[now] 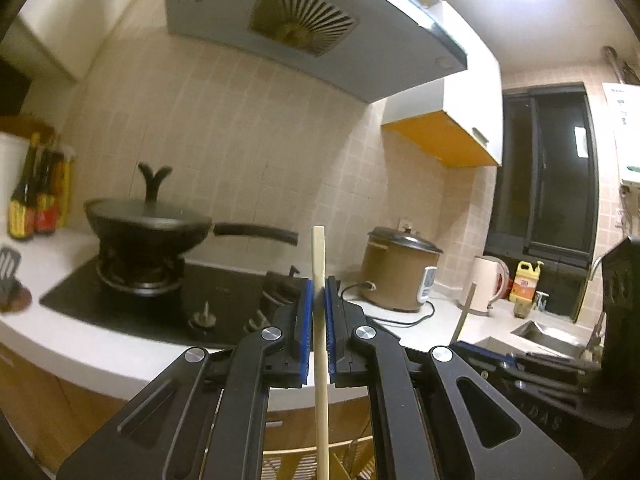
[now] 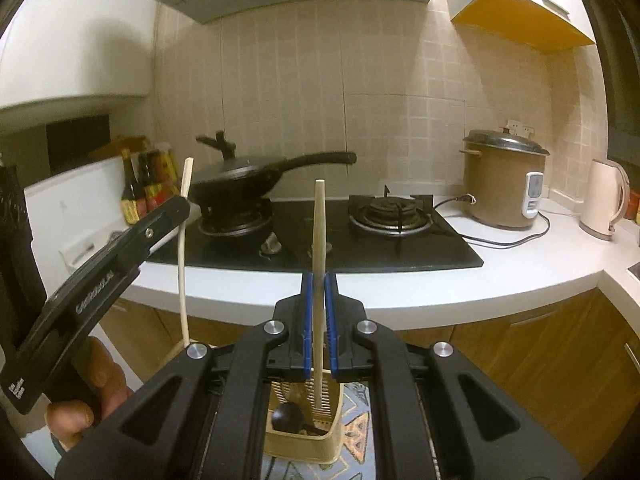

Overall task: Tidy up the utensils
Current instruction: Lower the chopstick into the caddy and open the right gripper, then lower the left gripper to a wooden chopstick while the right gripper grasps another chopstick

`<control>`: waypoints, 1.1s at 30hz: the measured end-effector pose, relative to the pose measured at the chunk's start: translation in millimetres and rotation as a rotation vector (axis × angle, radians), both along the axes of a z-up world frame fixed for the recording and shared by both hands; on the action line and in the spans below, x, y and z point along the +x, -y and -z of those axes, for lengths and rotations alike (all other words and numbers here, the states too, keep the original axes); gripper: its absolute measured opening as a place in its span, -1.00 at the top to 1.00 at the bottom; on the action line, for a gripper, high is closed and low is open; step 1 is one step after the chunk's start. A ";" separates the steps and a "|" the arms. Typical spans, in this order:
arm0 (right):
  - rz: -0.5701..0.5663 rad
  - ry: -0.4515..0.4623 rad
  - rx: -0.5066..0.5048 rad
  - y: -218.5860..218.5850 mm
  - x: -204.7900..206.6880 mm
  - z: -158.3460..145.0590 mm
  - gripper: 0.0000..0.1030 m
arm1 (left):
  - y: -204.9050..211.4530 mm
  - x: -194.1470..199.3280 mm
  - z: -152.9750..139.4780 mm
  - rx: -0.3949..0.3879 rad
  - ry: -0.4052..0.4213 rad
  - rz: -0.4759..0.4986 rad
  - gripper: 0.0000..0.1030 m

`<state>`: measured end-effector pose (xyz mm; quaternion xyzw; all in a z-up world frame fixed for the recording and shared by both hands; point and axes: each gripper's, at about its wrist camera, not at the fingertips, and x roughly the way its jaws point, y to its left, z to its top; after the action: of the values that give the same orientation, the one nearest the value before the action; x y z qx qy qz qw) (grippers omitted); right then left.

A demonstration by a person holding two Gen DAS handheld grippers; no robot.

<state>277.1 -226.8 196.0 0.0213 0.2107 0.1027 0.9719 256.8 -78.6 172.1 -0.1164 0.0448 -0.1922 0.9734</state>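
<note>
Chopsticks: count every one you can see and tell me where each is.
2. One chopstick stands upright, clamped in the right gripper above the utensil holder. The other chopstick is clamped in the left gripper. More may be hidden inside the holder.

Pale wooden chopstick (image 2: 318, 240), beige slatted utensil basket (image 2: 306, 432), black wok (image 2: 240, 184), brown rice cooker (image 2: 500, 188), beige-tiled wall (image 2: 320, 80).
</note>
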 end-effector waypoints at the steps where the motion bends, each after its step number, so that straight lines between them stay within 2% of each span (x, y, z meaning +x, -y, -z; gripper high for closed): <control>1: 0.000 -0.003 -0.008 -1.3 2.8 5.5 0.91 | -1.2 3.5 4.2 -0.005 -0.006 -0.001 0.92; 9: -0.007 -0.020 -0.048 -9.8 11.5 35.9 0.91 | 1.8 6.2 24.6 0.012 0.027 -0.069 0.92; 19: -0.024 -0.045 -0.066 -14.5 2.8 48.2 0.91 | -6.8 4.1 34.3 0.029 -0.018 -0.039 0.91; 22: -0.055 -0.080 -0.042 -12.2 -1.5 47.3 0.90 | -13.7 -1.7 31.0 0.035 -0.058 0.009 0.75; 25: -0.077 -0.135 0.000 -6.2 -7.6 44.9 0.89 | -25.4 -13.9 25.0 0.022 -0.088 0.067 0.72; 27: -0.089 -0.161 0.017 -2.6 -14.7 41.5 0.88 | -34.0 -24.9 20.1 0.016 -0.098 0.092 0.53; 30: -0.102 -0.195 0.025 0.0 -30.7 37.0 0.75 | -50.4 -46.3 12.1 0.018 -0.129 0.116 0.38; 32: -0.120 -0.232 0.045 0.8 -42.4 35.8 0.47 | -59.0 -58.7 8.0 0.034 -0.169 0.132 0.31; 33: -0.131 -0.249 0.056 0.6 -48.7 35.9 0.40 | -64.3 -65.5 7.3 0.043 -0.200 0.140 0.31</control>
<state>228.4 -227.4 160.2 0.0471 0.3275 0.1682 0.9286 191.3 -14.3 164.8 -0.1107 0.1538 -0.2460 0.9506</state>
